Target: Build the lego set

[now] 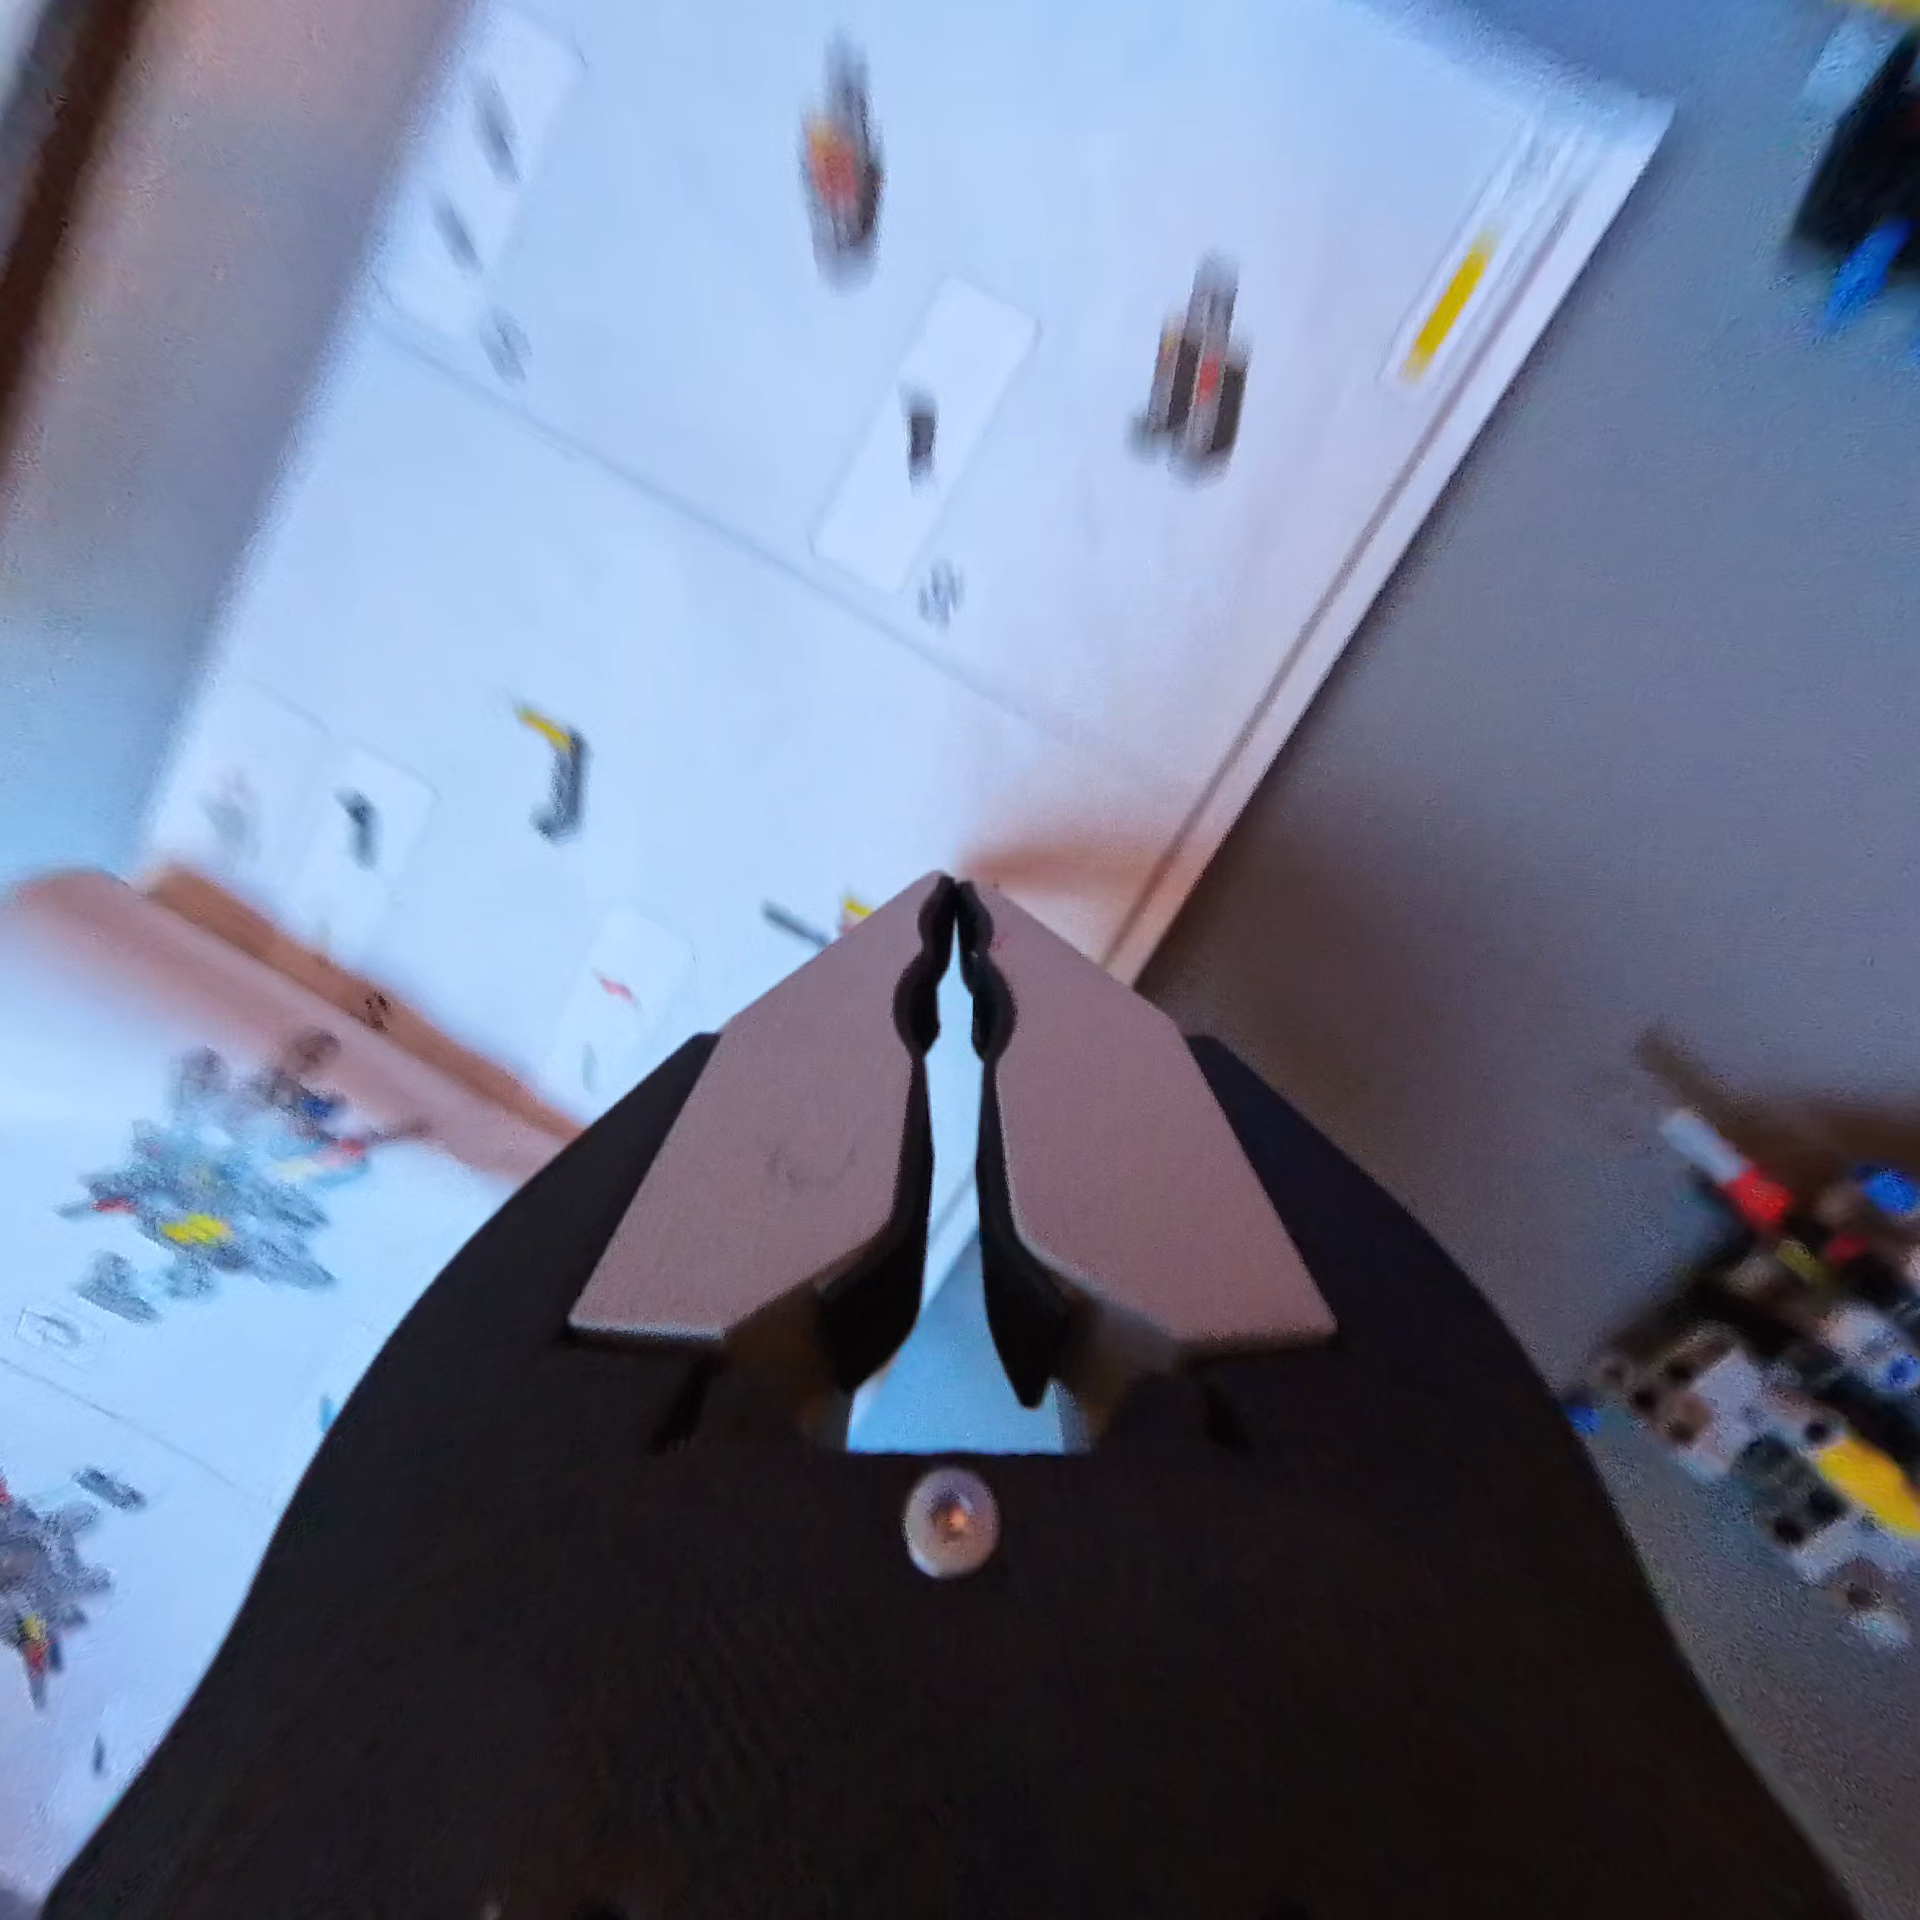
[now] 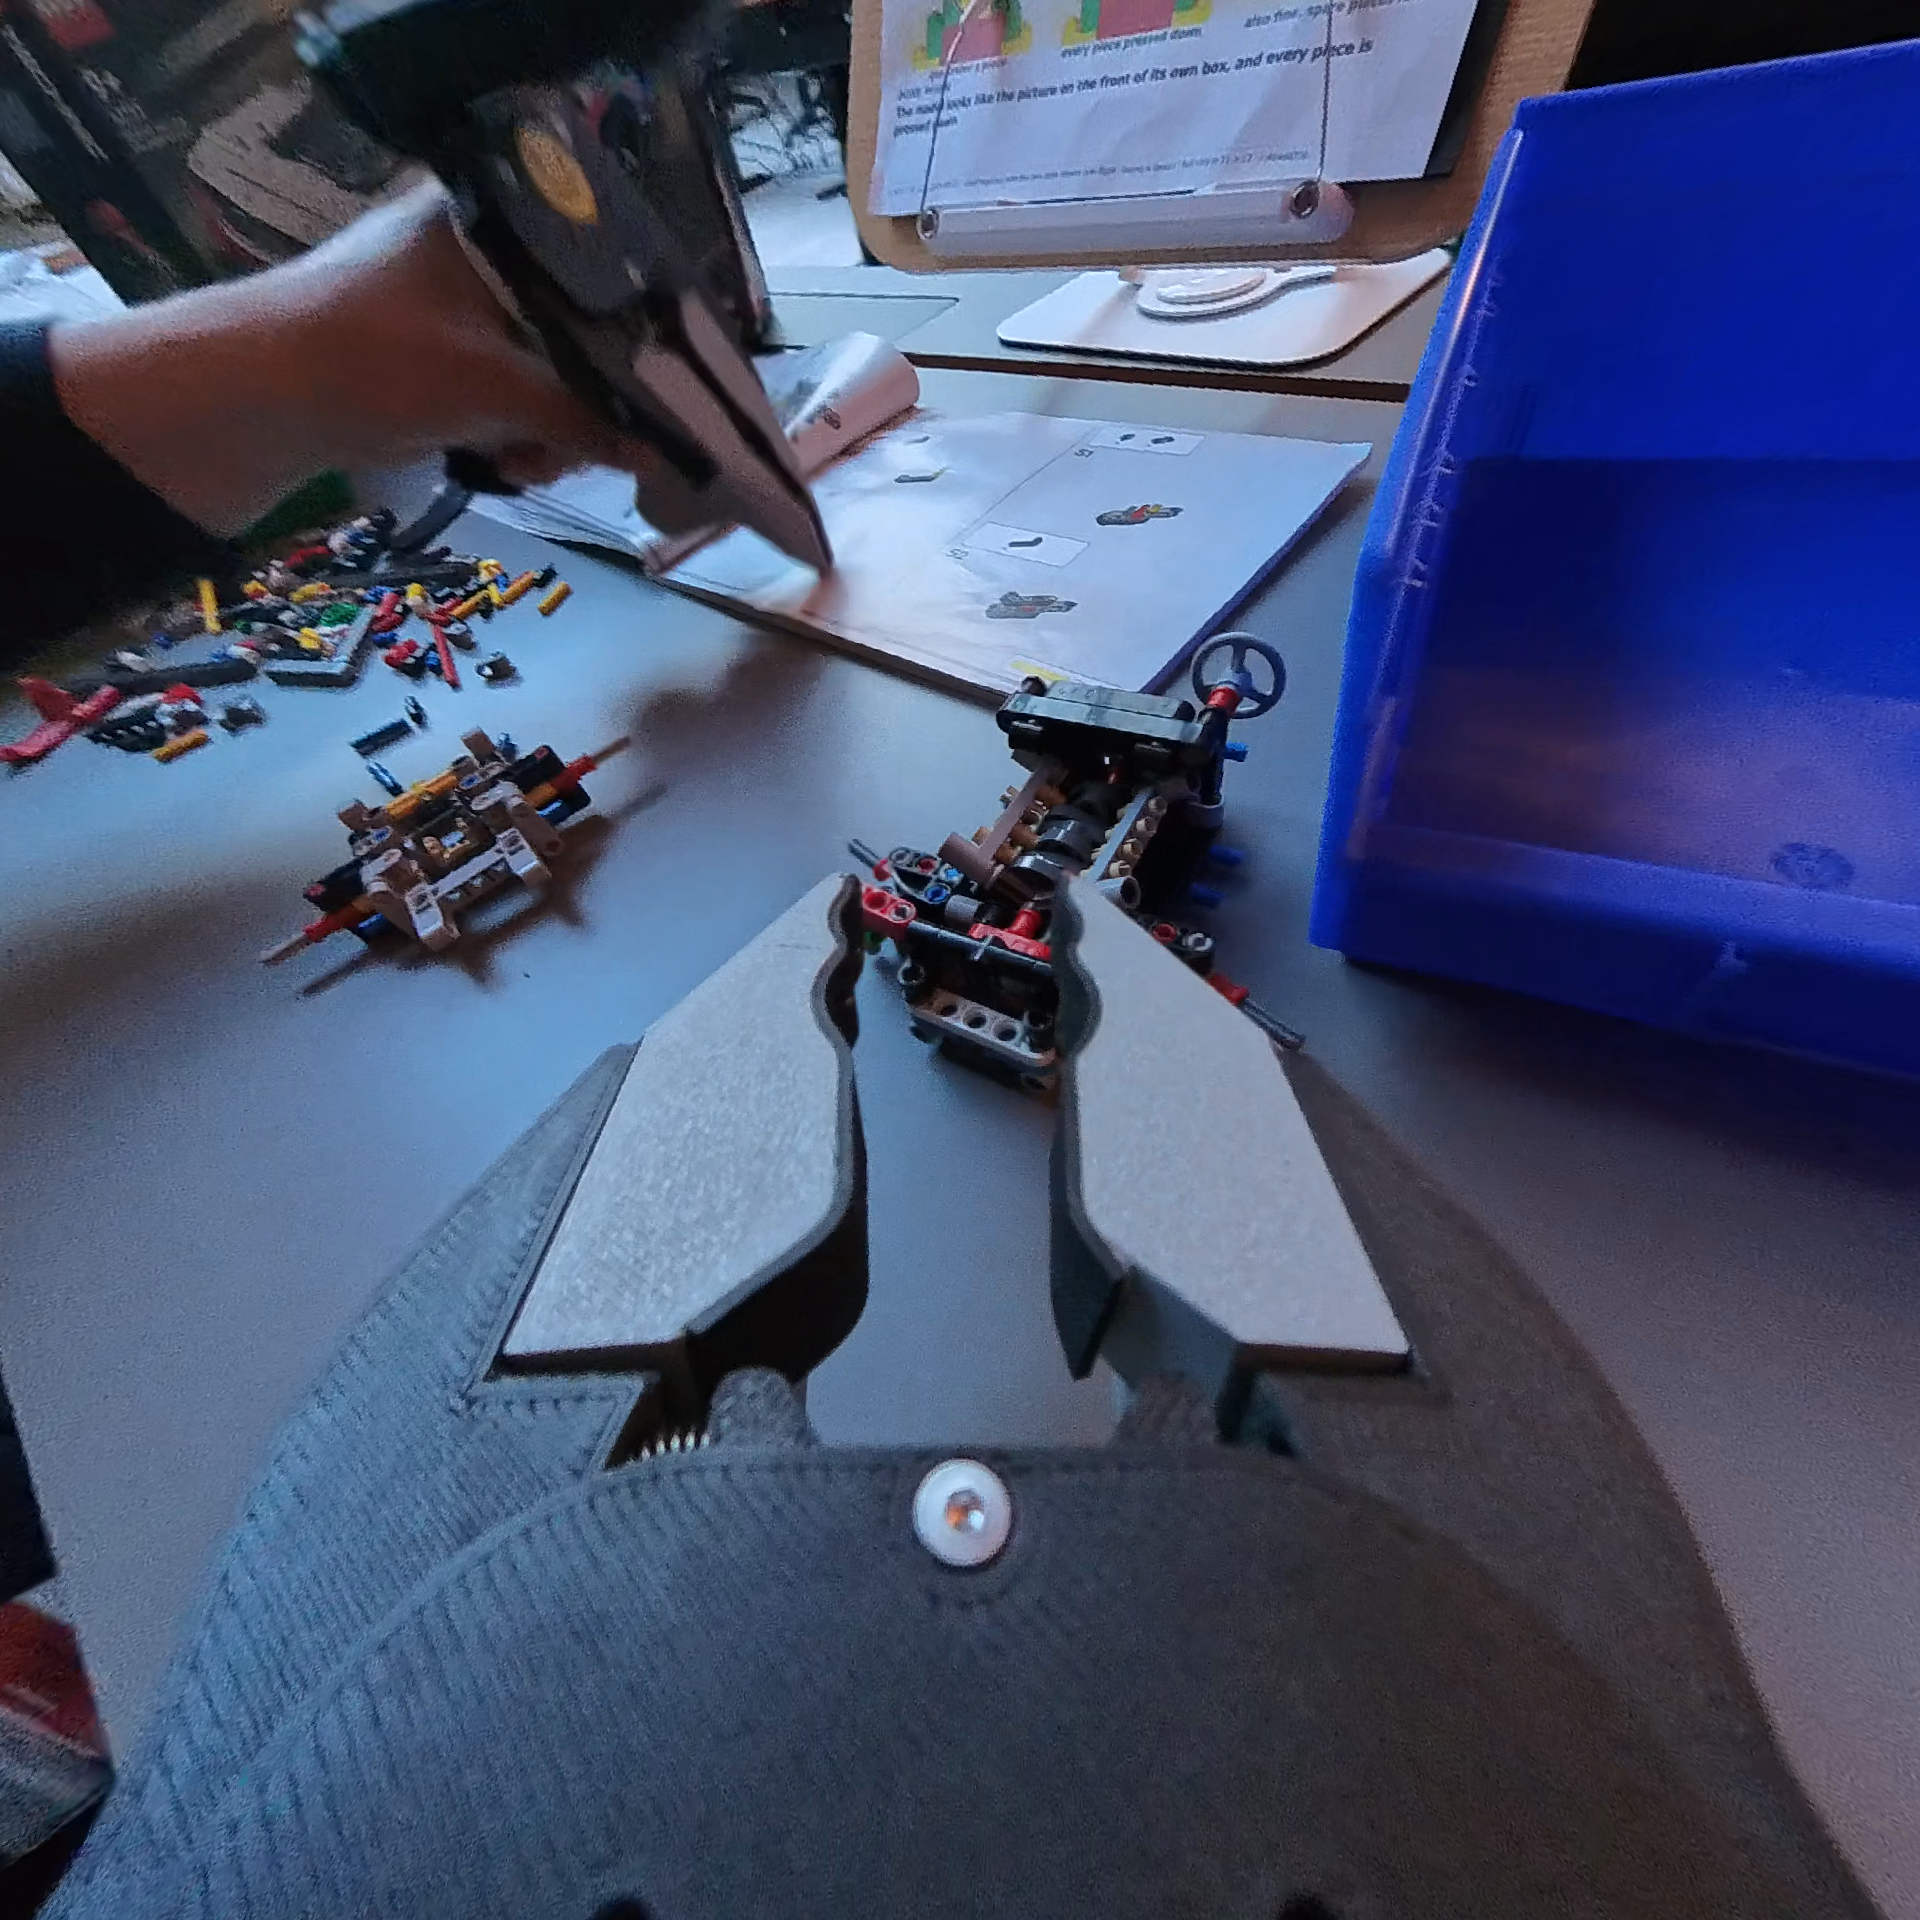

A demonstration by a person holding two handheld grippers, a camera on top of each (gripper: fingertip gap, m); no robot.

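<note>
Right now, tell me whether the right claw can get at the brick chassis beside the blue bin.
Probably yes. The right claw stands open around the near end of the brick chassis, with nothing between them. The blue bin sits clear to the side.

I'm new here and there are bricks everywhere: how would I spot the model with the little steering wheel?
Find the big blue bin on the right. Just left of it stands a long dark brick chassis. Only it carries a grey steering wheel at its far end.

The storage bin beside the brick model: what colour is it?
Blue, clearest in the right wrist view.
</note>
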